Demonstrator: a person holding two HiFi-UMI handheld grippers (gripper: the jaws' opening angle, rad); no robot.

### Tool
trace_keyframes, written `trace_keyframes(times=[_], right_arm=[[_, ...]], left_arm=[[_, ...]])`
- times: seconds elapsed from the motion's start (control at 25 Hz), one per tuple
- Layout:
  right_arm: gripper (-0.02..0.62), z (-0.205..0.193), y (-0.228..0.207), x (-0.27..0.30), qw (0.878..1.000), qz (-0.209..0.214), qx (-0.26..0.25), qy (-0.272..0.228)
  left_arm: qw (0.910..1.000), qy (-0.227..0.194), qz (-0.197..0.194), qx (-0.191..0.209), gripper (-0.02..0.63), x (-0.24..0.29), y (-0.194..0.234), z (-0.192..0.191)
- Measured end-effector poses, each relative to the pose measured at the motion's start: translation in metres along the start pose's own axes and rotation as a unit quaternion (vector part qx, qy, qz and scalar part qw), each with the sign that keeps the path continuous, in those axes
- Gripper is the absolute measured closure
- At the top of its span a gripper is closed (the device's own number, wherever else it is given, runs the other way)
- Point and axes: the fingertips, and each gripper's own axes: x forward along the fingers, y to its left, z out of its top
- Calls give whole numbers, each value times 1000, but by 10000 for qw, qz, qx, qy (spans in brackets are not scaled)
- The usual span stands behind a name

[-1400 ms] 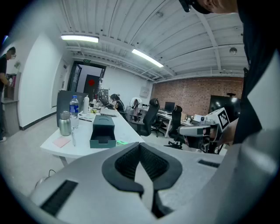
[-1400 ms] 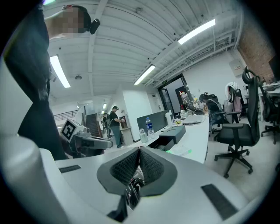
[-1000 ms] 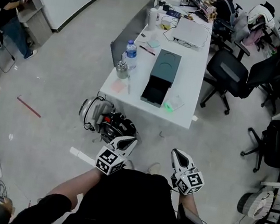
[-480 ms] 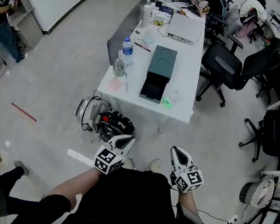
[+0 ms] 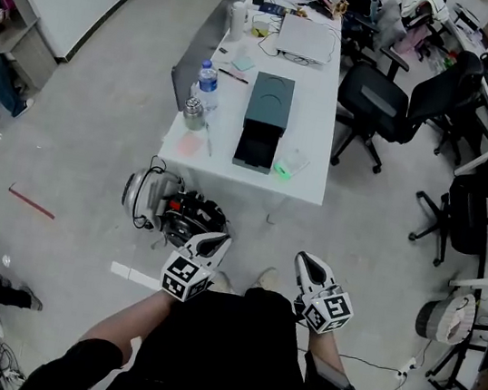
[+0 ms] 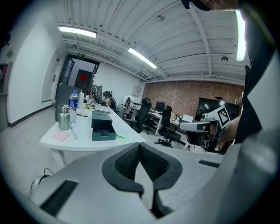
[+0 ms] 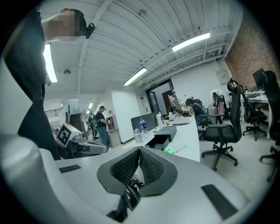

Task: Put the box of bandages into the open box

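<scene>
A dark green box [image 5: 264,119] lies on the white table [image 5: 305,185] with its drawer pulled open toward me. The small box of bandages [image 5: 287,163], clear with a green glow, lies right of the drawer near the table's front edge. My left gripper [image 5: 214,242] and right gripper [image 5: 306,263] hover close to my body, well short of the table. Both are shut with nothing in them. The left gripper view shows its pads [image 6: 131,159] pressed together, with the open box [image 6: 103,127] far ahead. In the right gripper view the bandage box [image 7: 173,149] sits beside the open box [image 7: 161,137].
A water bottle [image 5: 208,79], a steel flask [image 5: 193,115], a pink note [image 5: 187,144] and a laptop [image 5: 303,38] share the table. A helmet and cabled gear [image 5: 171,206] lie on the floor before it. Office chairs [image 5: 379,99] stand to the right.
The head view has shifted, so the table sits slightly higher and further left. Both grippers stay shut at my body. The person at the lower left has moved out toward the edge.
</scene>
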Motion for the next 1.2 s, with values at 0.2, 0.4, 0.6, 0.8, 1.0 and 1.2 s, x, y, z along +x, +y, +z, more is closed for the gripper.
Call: trace_keyframes(times=[0.2, 0.4, 0.6, 0.8, 1.0, 1.2], right_arm=[[569, 1, -8, 2, 10000, -61, 36, 9], [569, -2, -16, 14, 9999, 71, 99, 16], [569, 6, -38, 31, 9997, 214, 84, 14], [568, 19, -68, 47, 9994, 328, 82, 30], [568, 35, -107, 58, 9992, 394, 65, 9], [568, 47, -144, 66, 9990, 439, 95, -17]], left_arm=[[10000, 72, -6, 1, 598, 5, 2, 2], [9998, 165, 138, 16, 598, 10, 11, -1], [9993, 190, 324, -50, 598, 25, 18, 7], [9989, 199, 432, -12, 598, 54, 26, 21], [9988, 203, 450, 1, 598, 96, 27, 42], [9984, 282, 485, 28, 598, 132, 26, 58]])
